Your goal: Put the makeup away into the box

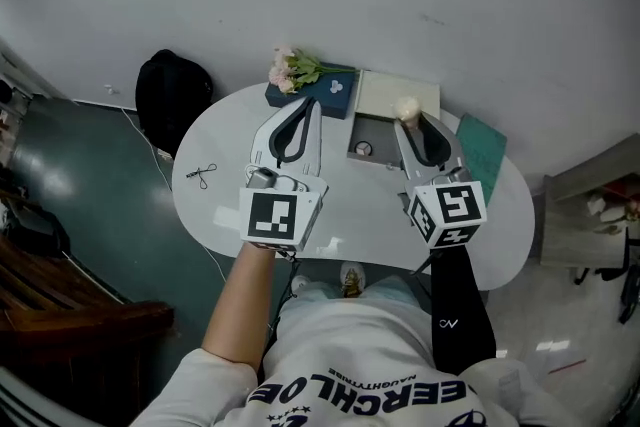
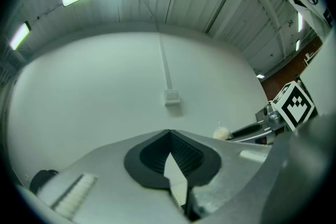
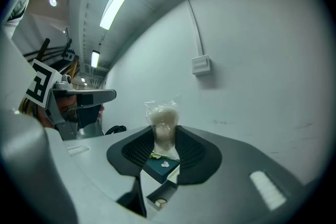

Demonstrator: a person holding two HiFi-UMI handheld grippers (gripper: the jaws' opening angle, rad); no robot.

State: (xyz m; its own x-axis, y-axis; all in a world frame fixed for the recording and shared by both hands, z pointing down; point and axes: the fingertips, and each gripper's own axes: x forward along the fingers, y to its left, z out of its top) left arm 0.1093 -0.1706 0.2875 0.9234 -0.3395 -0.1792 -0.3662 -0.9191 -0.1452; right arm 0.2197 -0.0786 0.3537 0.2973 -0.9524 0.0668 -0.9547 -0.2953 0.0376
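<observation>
**R tongs hold brush over open box**

R gripper [image 3: 164, 134] is clenched on a plastic-wrapped makeup brush [image 3: 163, 115], fluffy head poking past the tips. It's held over the open box [image 1: 372, 143] at the table's [image 1: 225, 205] far edge, prob lined up for drop-in. The lid [image 1: 398, 93] is flipped back toward the wall, so the inside is clear; one small round item in there. L gripper [image 2: 169, 134] is clenched on nothing, alongside over mid-table, out of the way. Navy case [image 1: 322, 95] w/ pink flowers [image 1: 290, 67] sits just left of the box.
</observation>
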